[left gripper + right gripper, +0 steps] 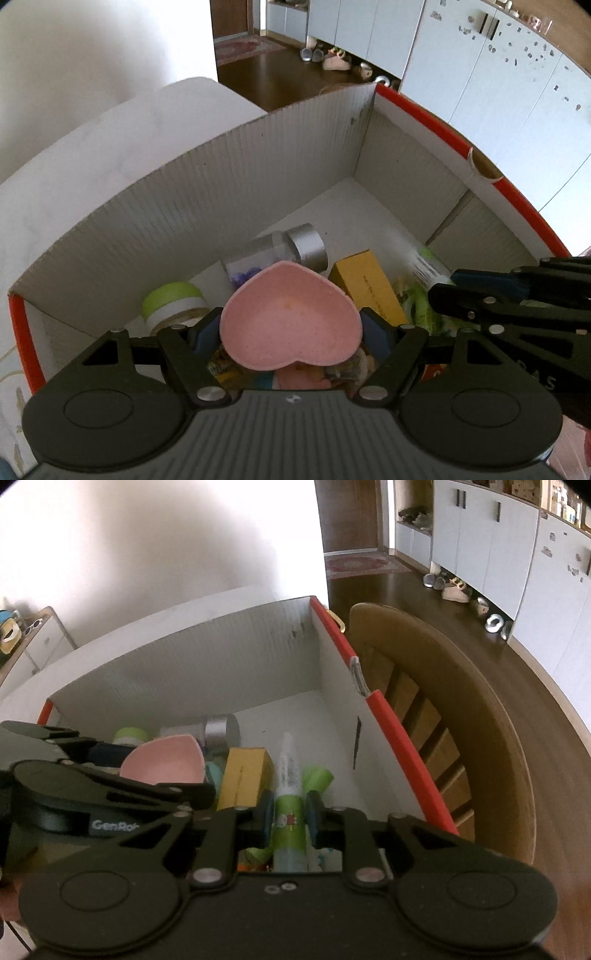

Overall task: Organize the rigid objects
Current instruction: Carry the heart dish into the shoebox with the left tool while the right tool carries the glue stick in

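Left wrist view: left gripper pinching pink heart-shaped ceramic dish by its two sides, pads against the rim, dish level, above the box contents.
Right wrist view: right gripper straddling green-and-white plastic tube; pads close on both sides, slight gaps showing, so likely loosened, tube lying lengthwise in the box.
Spacing: the two grippers side by side, tips near each other over the same box.
Risk, dish: smooth curved rim, narrow pad contact; could slip or tip if released high, chipping on the hard items below.
Risk, crowding: left linkage may clip the right one on withdrawal.
Container: white corrugated cardboard box with red edge, open top, far half bare.
Contents: clear jar with silver lid, green-lidded white tub, yellow rectangular carton, green packaging under the tube.
Outside: wooden slatted chair just beside the box.
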Available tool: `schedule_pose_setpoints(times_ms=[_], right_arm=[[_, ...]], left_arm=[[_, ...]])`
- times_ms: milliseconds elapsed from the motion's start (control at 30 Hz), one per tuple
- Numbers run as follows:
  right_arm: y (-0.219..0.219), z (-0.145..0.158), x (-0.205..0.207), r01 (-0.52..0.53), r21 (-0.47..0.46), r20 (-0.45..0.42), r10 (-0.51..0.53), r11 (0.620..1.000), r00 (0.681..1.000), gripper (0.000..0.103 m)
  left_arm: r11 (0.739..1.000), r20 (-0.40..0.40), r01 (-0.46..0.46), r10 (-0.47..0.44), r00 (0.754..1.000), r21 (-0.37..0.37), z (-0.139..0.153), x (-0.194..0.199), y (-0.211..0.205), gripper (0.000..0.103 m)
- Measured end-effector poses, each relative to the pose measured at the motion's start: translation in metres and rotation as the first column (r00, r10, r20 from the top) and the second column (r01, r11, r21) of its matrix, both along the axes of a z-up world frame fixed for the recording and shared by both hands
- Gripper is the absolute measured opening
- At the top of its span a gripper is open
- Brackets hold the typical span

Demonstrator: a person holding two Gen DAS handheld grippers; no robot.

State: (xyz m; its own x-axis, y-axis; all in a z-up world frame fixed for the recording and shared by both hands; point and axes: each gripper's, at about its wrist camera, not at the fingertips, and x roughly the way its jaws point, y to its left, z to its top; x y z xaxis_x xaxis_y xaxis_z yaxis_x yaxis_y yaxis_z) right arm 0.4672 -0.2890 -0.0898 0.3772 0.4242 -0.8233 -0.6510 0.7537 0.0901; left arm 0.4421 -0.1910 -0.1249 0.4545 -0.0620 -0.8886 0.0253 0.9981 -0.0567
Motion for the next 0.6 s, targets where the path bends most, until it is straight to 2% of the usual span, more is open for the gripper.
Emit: schedule_pose_setpoints(times_ms=[200, 533, 600], right_arm=[[-0.003, 0.003, -0.005, -0.015, 0.002, 0.011, 0.015, 1.0, 1.0, 0.03], [-0.006, 0.014, -0.014, -0.026, 0.019, 0.025, 0.026, 0.999, 0.999, 0.042], [-0.007, 0.016, -0.017, -0.03, 0.029, 0.025, 0.03, 0.999, 0.999, 0.048]], left_arm=[[0.999, -0.017, -0.028, 0.027, 0.999, -0.033, 0.001, 0.0, 0.007, 0.078], [0.997, 0.006, -0.056, 0.056, 0.998, -0.05, 0.011, -0.013, 0.016, 0.078], [0.997, 0.018, -0.061, 0.062, 0.998, -0.048, 0.015, -0.016, 0.019, 0.078]])
